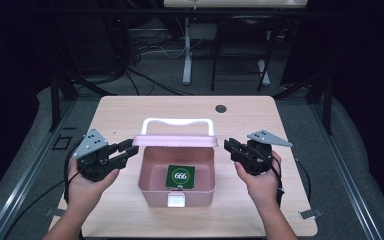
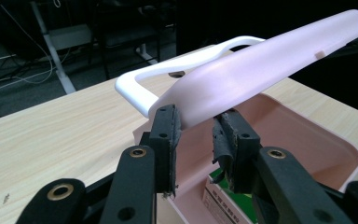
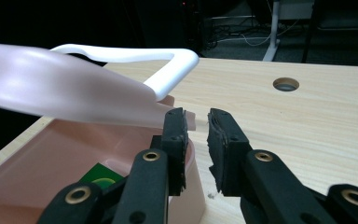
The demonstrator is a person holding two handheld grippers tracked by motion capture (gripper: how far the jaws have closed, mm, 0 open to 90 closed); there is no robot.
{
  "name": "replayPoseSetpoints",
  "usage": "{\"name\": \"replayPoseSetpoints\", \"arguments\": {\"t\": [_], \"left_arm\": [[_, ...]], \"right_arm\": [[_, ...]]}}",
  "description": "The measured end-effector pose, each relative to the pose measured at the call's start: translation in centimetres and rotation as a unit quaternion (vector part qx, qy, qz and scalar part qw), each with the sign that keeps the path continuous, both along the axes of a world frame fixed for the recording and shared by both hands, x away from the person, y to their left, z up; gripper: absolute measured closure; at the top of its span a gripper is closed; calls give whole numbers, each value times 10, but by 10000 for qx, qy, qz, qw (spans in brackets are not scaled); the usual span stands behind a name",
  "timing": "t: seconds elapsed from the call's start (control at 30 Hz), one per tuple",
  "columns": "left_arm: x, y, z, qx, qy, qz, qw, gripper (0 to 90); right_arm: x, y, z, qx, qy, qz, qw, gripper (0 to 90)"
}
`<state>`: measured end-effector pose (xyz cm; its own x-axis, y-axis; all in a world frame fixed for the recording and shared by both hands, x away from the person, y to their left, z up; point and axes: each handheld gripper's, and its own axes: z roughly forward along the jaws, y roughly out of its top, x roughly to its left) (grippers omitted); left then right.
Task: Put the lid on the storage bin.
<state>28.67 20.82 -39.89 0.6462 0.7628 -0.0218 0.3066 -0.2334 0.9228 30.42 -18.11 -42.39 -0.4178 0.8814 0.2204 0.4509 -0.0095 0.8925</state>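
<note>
A pink plastic box (image 1: 152, 187) sits at the middle of a light wooden table (image 1: 115, 112); its pink lid (image 1: 175, 142) is raised at the far edge, with a white handle (image 1: 177, 122) above it; inside, on the bottom, lies a green card (image 1: 180, 177) marked 666; a white latch (image 1: 175, 200) sits on the near wall. The left gripper (image 1: 128, 151) is beside the lid's left end, its jaws apart with the lid's corner reaching between them; the right gripper (image 1: 228, 145) is just beside the lid's right end, jaws apart, gripping nothing; a round hole (image 1: 221, 108) marks the table's far side.
</note>
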Motion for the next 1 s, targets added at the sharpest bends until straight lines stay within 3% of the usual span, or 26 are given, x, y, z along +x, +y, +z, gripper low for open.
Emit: {"name": "replayPoseSetpoints", "arguments": {"t": [0.37,1.0], "left_arm": [[-8,6,-12,-28,70,-38,10000,689],[-27,8,-35,108,249,-184,9995,703]], "right_arm": [[2,-2,-7,-31,38,-60,10000,748],[3,-6,-12,-7,82,-122,9999,743]]}}
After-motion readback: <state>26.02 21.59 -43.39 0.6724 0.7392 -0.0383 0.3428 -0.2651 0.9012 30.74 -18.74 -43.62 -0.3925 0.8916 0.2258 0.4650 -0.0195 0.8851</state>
